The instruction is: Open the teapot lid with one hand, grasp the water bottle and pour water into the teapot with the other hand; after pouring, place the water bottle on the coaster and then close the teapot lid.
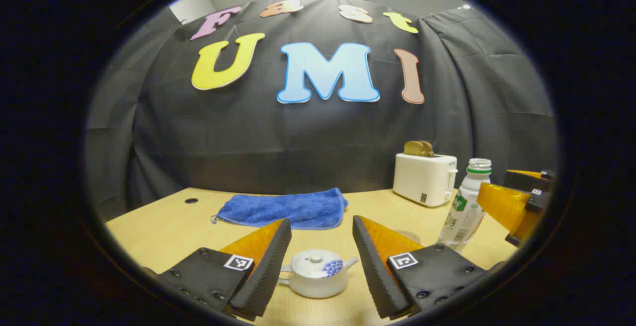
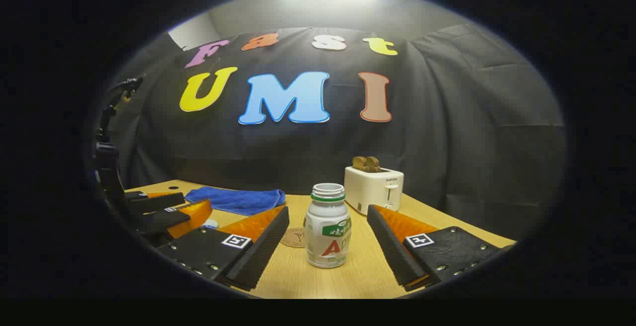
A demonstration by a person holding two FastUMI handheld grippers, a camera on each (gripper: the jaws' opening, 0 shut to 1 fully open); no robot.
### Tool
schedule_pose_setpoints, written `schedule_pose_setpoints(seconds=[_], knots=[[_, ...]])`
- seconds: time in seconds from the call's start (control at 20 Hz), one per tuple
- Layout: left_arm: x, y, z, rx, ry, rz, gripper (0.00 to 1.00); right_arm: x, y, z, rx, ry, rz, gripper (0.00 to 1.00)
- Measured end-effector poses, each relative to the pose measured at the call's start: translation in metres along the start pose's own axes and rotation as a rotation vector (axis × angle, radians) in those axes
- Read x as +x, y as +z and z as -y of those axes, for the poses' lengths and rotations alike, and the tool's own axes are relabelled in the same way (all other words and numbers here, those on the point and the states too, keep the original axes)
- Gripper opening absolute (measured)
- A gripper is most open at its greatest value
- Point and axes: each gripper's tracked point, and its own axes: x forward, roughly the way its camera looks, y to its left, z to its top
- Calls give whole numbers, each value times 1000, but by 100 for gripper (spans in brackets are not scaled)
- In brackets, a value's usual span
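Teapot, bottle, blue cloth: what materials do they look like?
Teapot: looks like glazed ceramic; smooth off-white body with a soft sheen and a blue painted patch by the spout.
Bottle: probably clear plastic; see-through wall, printed label wrap, ribbed open neck with no cap.
Blue cloth: looks like terry or microfibre; fuzzy matte pile, folded limp on the table.

One teapot [image 1: 315, 280], one water bottle [image 2: 327, 226], one coaster [image 2: 293, 237], one toaster [image 2: 373, 188], one towel [image 1: 283, 208]

Uncapped water bottle [image 2: 327, 226] stands upright between the right tool's [image 2: 328, 246] spread fingers.
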Motion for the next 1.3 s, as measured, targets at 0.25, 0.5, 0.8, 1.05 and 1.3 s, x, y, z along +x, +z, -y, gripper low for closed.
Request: schedule_pose_setpoints(seconds=[0.25, 0.5, 0.8, 1.05, 1.3], knots=[[9, -35, 3, -3, -1, -97, 82, 1, -6, 8, 17, -11, -15, 97], [9, -39, 1, 22, 10, -105, 77, 1, -11, 11, 23, -16, -26, 97], [11, -41, -5, 69, 43, -103, 65, 1, -14, 14, 36, -23, -37, 97], [14, -38, -10, 83, 51, -93, 45, 0, -18, 14, 48, -21, -48, 97], [16, -38, -6, 115, 40, -98, 24, 0, -19, 16, 49, -27, -50, 97]])
